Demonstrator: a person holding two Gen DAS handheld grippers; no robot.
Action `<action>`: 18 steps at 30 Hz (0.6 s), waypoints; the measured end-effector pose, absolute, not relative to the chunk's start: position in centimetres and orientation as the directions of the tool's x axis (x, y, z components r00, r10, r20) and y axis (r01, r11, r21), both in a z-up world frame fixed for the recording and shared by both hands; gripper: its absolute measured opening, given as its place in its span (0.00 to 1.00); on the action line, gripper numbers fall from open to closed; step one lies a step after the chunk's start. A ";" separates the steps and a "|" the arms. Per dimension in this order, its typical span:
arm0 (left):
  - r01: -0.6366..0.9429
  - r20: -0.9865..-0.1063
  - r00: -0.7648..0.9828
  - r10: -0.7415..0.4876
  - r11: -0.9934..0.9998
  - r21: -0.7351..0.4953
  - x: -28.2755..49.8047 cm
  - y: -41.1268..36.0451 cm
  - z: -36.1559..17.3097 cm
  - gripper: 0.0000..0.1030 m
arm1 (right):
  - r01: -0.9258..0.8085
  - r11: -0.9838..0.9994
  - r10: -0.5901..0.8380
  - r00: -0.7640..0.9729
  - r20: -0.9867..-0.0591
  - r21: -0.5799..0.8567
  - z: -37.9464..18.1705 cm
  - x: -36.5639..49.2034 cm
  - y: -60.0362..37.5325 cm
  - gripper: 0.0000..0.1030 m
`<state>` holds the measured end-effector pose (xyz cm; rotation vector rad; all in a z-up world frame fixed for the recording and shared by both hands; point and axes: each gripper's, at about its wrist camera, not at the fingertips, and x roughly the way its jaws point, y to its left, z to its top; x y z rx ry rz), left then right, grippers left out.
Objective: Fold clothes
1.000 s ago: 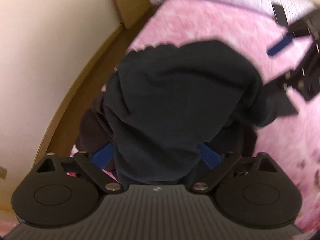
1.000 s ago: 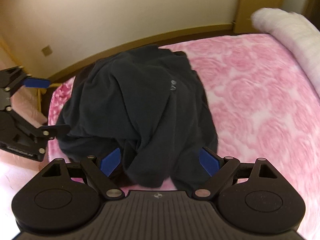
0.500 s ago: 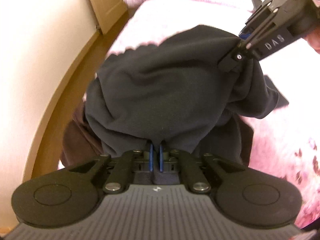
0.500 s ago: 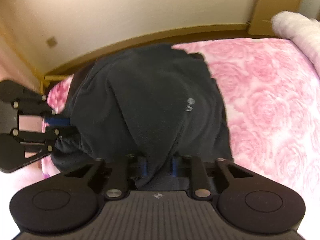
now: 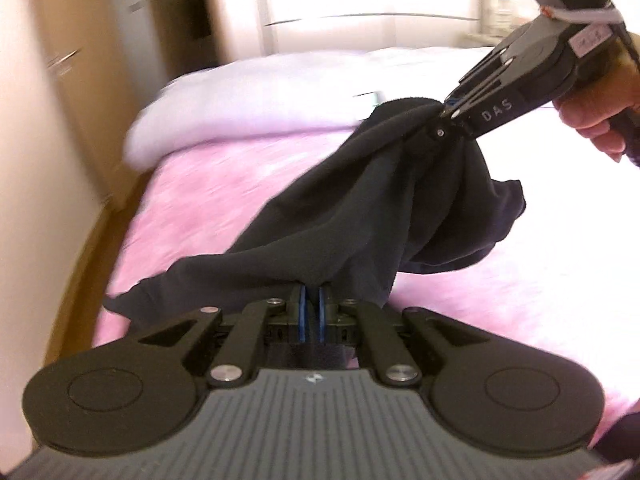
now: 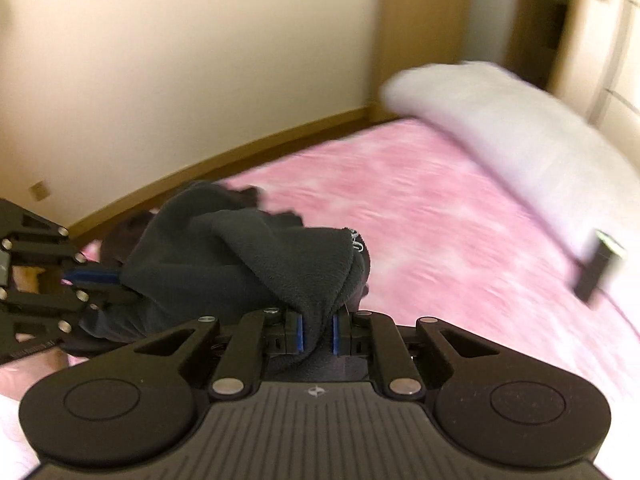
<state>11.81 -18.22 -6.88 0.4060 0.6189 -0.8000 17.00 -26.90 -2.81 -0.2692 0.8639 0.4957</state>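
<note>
A black fleece garment [image 5: 360, 208] hangs stretched between both grippers above the pink rose-patterned bed [image 5: 208, 208]. My left gripper [image 5: 310, 304] is shut on one bunched edge of it. At the upper right, a hand [image 5: 600, 116] holds my right gripper [image 5: 450, 110], which pinches the other end. In the right wrist view the garment [image 6: 248, 264] has a thick fold between the right gripper's [image 6: 316, 332] blue pads, whose jaws are still closing on it. The left gripper [image 6: 100, 276] grips the cloth at the left edge.
A rolled white duvet [image 6: 520, 120] lies along the far side of the bed. A small dark device [image 6: 596, 268] rests on the blanket near it. A darker cloth [image 6: 120, 236] lies behind the garment near the bed's edge. A cream wall [image 6: 180, 60] and wooden skirting [image 6: 240, 152] border the bed.
Both grippers went from open around the heaped garment to shut on it. They then rose and lifted it off the bed, stretching it between them.
</note>
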 end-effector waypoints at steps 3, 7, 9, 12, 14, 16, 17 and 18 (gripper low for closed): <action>0.843 -0.653 0.459 -0.602 0.527 0.106 8.1 -26.2 -6.8 0.03 | -0.432 0.898 0.210 0.589 -0.780 -0.084 -1.8 12.9 -33.7 0.12; 0.928 -0.719 0.308 -0.623 0.364 0.081 1.4 -37.7 -9.0 0.04 | -0.329 0.930 0.077 0.608 -0.790 -0.163 -2.1 6.2 -41.9 0.12; 0.952 -0.753 0.238 -0.613 0.300 0.057 -2.0 -41.6 -10.3 0.04 | -0.276 0.945 0.022 0.590 -0.807 -0.176 -3.2 2.8 -45.7 0.12; 0.975 -0.795 0.143 -0.589 0.220 0.013 -6.9 -47.0 -11.8 0.10 | -0.191 0.968 -0.043 0.518 -0.854 -0.164 -6.0 -2.0 -50.9 0.14; 0.982 -0.816 0.093 -0.570 0.189 -0.020 -8.6 -49.4 -12.4 0.16 | -0.138 0.985 -0.039 0.430 -0.902 -0.108 -7.9 -4.7 -53.7 0.20; 0.985 -0.828 0.070 -0.557 0.168 -0.030 -10.1 -49.9 -12.4 0.23 | -0.081 0.995 -0.017 0.360 -0.933 -0.049 -9.5 -7.2 -55.9 0.28; 0.987 -0.832 0.069 -0.550 0.162 -0.025 -9.8 -50.5 -12.5 0.27 | -0.066 0.997 -0.005 0.344 -0.939 -0.029 -9.9 -8.1 -56.5 0.41; 0.981 -0.838 0.088 -0.539 0.193 -0.020 -9.3 -51.0 -12.6 0.30 | -0.052 0.999 0.007 0.331 -0.944 -0.010 -10.2 -9.1 -57.2 0.45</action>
